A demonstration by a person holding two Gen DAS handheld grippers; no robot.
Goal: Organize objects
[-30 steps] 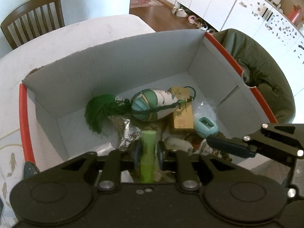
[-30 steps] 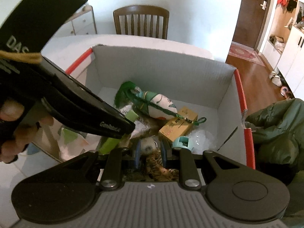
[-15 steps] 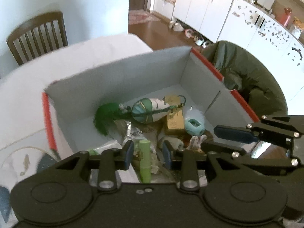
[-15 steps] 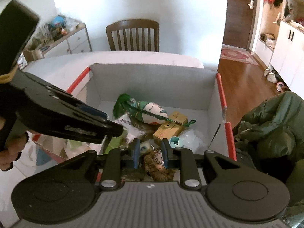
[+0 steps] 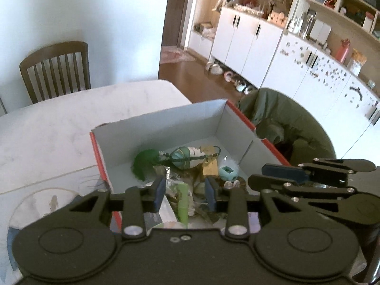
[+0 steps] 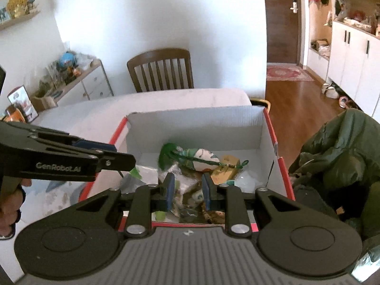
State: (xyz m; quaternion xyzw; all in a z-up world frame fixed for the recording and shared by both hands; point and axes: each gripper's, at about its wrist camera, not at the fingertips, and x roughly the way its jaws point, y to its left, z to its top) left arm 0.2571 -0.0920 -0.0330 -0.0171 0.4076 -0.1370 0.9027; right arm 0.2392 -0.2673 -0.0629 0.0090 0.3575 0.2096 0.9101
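We hold both grippers above the near end of an open cardboard box [image 5: 166,128] with grey inner walls and red-edged rims; the box sits on a white table [image 5: 71,109], at the table's right-hand edge as seen from the left wrist view.

Left gripper [image 5: 184,191]: fingers apart, nothing between the blue pads. A light-green tube [image 5: 182,198] lies in the box below the gap, not touched by either pad as far as we can tell.

Right gripper [image 6: 187,191]: fingers apart, nothing held. Below the gap we see crumpled wrappers and a brown tiger-striped item, too cluttered to name.

Box contents, toward the far wall: a dark green feather [image 5: 144,163] at the left, touching an egg-shaped green-and-white pouch [image 5: 184,158] with a dark green cord running across it. Right of the pouch, a small tan carton [image 5: 210,168], tilted. Just beside the carton, nearer the right wall, a pale teal cube-like toy [image 5: 226,173]. A silvery foil packet [image 5: 166,174] lies under the feather and pouch.

In the right wrist view, the left gripper enters from the left edge, its printed side arm crossing over the box's left rim; a hand [image 6: 9,204] grips its handle at the lower left.

Surroundings: a wooden slat-back chair [image 6: 161,71] stands at the far edge of the table. A dark green jacket [image 6: 337,152] is heaped just beside the box's right wall, off the table's right edge.
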